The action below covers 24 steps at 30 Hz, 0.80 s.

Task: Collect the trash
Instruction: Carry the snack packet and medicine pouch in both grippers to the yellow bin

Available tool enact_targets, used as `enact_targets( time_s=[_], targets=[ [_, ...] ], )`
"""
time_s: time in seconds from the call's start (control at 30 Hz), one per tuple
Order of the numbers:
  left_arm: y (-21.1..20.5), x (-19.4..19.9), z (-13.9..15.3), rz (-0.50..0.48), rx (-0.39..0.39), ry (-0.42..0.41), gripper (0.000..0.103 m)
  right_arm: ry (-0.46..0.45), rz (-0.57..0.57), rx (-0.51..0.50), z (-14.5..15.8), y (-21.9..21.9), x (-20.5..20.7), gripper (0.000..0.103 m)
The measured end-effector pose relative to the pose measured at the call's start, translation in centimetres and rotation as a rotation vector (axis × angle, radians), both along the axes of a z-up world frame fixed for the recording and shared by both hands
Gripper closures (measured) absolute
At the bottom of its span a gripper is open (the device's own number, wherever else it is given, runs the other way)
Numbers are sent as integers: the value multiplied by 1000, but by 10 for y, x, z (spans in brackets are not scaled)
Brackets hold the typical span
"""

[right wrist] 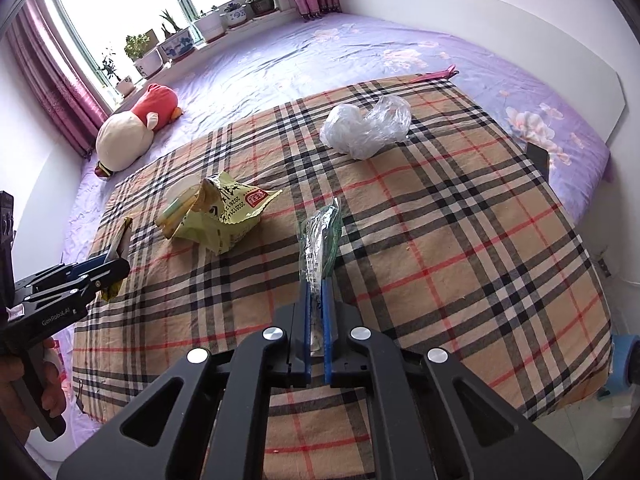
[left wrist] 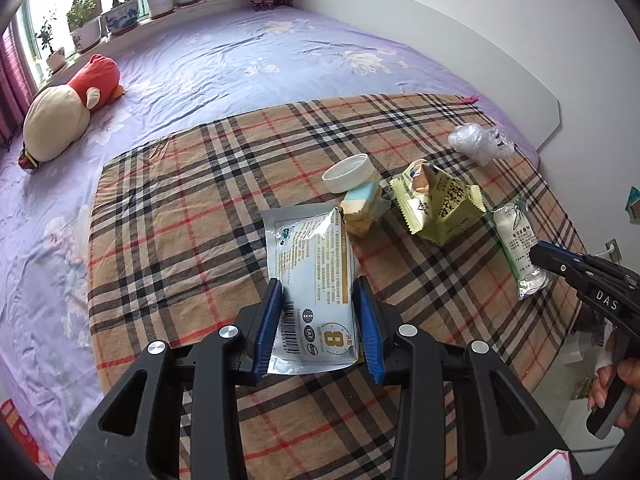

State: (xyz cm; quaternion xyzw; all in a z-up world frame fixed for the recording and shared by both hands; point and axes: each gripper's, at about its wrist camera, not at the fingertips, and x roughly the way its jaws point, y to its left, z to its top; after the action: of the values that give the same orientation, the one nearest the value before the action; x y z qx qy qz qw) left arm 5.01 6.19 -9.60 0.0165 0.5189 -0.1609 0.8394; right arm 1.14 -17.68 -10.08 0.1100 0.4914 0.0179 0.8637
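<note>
On the plaid cloth (left wrist: 172,216), my left gripper (left wrist: 319,286) is shut on a silver-white pouch (left wrist: 310,240), its blue pads pressing both long edges. My right gripper (right wrist: 315,280) is shut on a narrow white-green wrapper (right wrist: 318,236) that stands on edge between its pads. In the left wrist view that wrapper (left wrist: 514,232) lies at the right with the right gripper (left wrist: 538,254) on its near end. A yellow-green snack bag (right wrist: 216,216), a crumpled clear plastic bag (right wrist: 366,126), a white lid (left wrist: 348,172) and a blue-white block (left wrist: 362,204) lie loose on the cloth.
The cloth covers the near part of a purple flowered bed (left wrist: 240,60). A red and cream plush toy (left wrist: 68,108) lies at the far left near a windowsill with potted plants (left wrist: 120,12). A white wall runs along the right side. A blue tape roll (right wrist: 624,360) sits beyond the bed's right edge.
</note>
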Motion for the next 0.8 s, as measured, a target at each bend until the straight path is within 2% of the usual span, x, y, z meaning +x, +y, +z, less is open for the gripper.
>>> enact_targets(
  time_s=[0.37, 0.8],
  targets=[
    [-29, -16, 14, -45, -26, -8, 66, -35, 3, 62, 19, -17, -19, 98],
    [-101, -36, 24, -202, -31, -14, 66, -52, -57, 97, 28, -60, -52, 98]
  ],
)
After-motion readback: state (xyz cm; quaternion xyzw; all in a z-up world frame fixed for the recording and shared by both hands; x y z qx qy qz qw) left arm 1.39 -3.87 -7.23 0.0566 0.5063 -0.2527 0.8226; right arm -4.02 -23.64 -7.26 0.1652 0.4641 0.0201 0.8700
